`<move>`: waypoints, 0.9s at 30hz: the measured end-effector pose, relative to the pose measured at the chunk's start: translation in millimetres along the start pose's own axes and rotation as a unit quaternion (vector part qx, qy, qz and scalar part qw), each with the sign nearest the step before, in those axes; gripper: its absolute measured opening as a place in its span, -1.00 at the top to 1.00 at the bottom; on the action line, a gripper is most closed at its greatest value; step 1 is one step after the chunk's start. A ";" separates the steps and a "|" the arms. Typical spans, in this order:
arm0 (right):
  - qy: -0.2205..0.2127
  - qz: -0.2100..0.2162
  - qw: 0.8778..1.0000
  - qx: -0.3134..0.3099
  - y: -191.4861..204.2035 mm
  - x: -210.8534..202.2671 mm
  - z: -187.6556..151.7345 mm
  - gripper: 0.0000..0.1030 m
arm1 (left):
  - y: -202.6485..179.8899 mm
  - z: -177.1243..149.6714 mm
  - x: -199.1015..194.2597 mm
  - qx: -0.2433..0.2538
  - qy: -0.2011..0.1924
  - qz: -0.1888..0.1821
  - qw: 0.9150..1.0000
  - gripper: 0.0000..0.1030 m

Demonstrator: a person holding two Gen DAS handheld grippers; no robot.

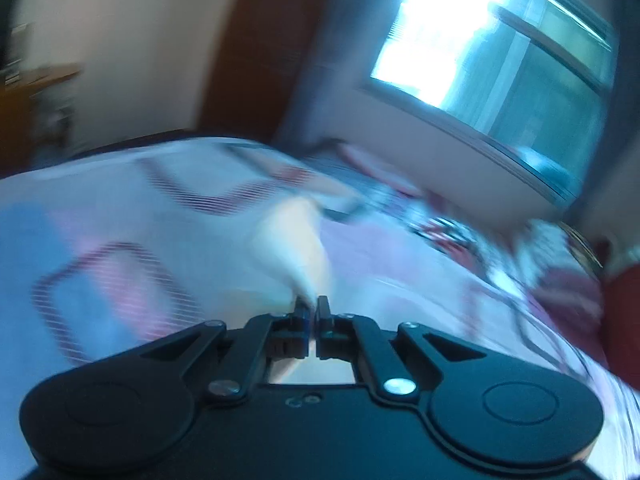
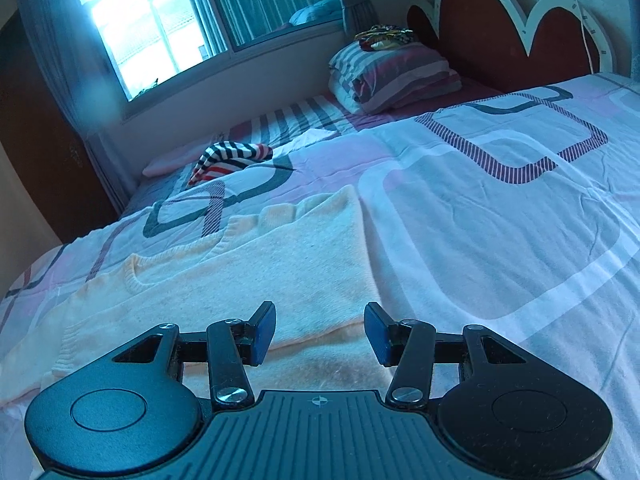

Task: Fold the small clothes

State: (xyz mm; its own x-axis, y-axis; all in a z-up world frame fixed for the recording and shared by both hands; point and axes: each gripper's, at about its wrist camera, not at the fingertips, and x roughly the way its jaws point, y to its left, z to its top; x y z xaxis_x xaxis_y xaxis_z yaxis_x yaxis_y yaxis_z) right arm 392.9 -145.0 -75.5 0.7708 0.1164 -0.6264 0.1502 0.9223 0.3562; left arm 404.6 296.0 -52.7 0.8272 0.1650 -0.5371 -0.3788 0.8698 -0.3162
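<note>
The left gripper [image 1: 311, 306] has its jaws pinched nearly together on a corner of the cream knitted sweater [image 1: 294, 240], which rises in a blurred peak from the jaws over the bed with the pink, white and blue patterned sheet [image 1: 120, 200]. In the right wrist view, the sweater [image 2: 256, 276] lies spread flat across the bed [image 2: 500, 240] near its front edge, its hem running just under and ahead of the right gripper [image 2: 320, 330], whose jaws stand wide apart and empty. A striped folded cloth [image 2: 230, 160] lies well apart near the bed's far left edge.
</note>
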 end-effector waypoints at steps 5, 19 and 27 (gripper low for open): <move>-0.007 0.012 1.000 0.008 -8.6 -9.7 3.0 0.03 | -97.1 -25.8 8.2 0.095 0.018 -0.063 0.993 0.97; -0.012 0.021 0.998 0.050 -57.4 -31.8 14.6 0.03 | -290.9 -150.2 21.4 0.285 0.118 -0.170 0.936 0.97; 0.005 0.082 0.995 0.060 -51.9 -23.9 22.8 0.03 | -320.7 -194.0 11.3 0.362 0.119 -0.158 0.911 -0.30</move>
State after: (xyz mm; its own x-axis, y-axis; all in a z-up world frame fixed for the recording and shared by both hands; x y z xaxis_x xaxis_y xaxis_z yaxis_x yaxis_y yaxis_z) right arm 380.8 -204.0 -63.2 0.7853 0.2650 -0.5595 0.0962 0.8405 0.5332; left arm 455.0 -71.2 -109.0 0.7017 -0.1772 -0.6901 0.3061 0.9496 0.0675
